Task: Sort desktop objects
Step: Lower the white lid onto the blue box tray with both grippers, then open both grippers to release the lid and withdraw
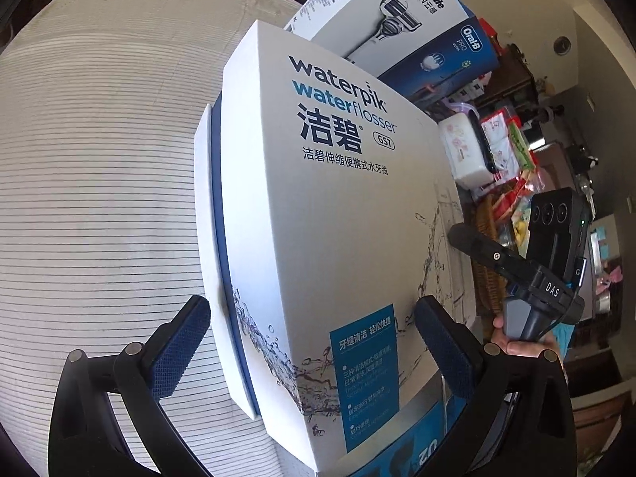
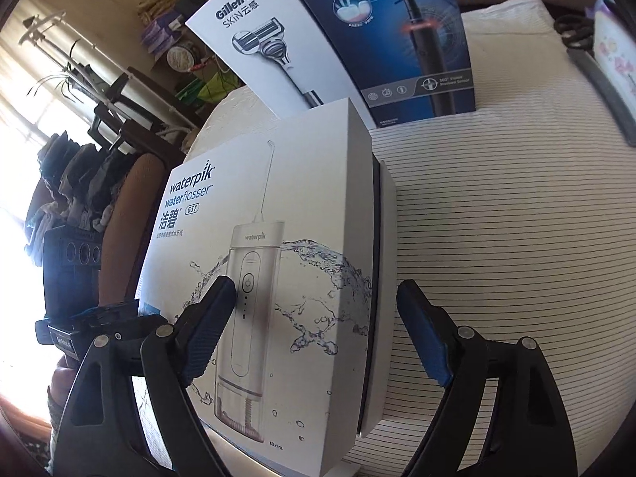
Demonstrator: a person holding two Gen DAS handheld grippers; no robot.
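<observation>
Presently the white rigid cardboard Waterpik box (image 2: 286,270) stands upright on the striped tablecloth (image 2: 516,258), straddled by the wide-open right gripper (image 2: 318,334) and left gripper (image 1: 314,353), neither pressing; likely light, smooth-faced, best gripped across its narrow sides.

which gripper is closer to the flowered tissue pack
Right. The right gripper is at the side of the waterpik box that faces the tissue pack. The left gripper is at the box's other side, farther off.
</observation>
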